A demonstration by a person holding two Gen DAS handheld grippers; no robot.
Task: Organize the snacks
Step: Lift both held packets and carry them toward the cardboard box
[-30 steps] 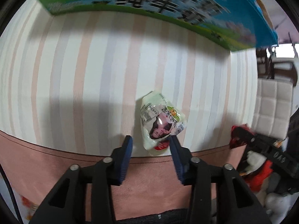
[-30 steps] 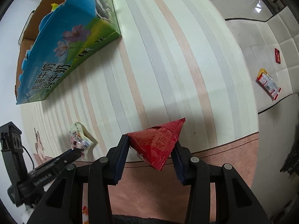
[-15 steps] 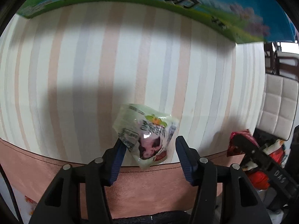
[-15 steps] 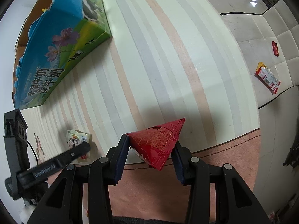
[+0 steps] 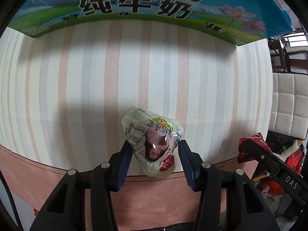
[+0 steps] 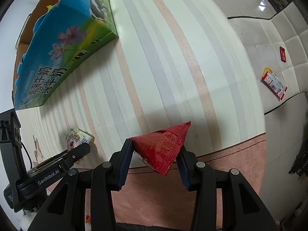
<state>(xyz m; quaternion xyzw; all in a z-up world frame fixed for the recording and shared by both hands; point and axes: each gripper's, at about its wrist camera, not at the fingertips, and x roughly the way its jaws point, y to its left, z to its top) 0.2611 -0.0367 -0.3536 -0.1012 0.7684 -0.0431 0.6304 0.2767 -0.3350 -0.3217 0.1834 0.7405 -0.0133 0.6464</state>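
A pale green snack packet [image 5: 152, 140] lies near the front edge of the striped tablecloth [image 5: 96, 77]. My left gripper [image 5: 154, 145] straddles it, its jaws closing with both blue pads touching the packet's sides. In the right wrist view the same packet [image 6: 77, 137] shows beside a left fingertip [image 6: 80, 150]. My right gripper [image 6: 156, 147] is shut on a red triangular snack packet [image 6: 163, 144], held above the table's edge. That red packet [image 5: 250, 144] also shows at the right of the left wrist view. A blue and green milk carton box [image 5: 146, 5] stands at the back, its top open [image 6: 63, 44].
A pink cloth border [image 5: 154, 202] hangs below the table's front edge. To the right stands a cream tufted seat [image 6: 284, 28] with a red and white packet [image 6: 273, 82] and a small red item [image 6: 282, 53] on it. Dark chairs [image 5: 284, 53] stand beyond.
My left gripper slid along the table toward the box and its jaws widened, then narrowed around the green packet, which turned between them. The right gripper and red packet stayed put.
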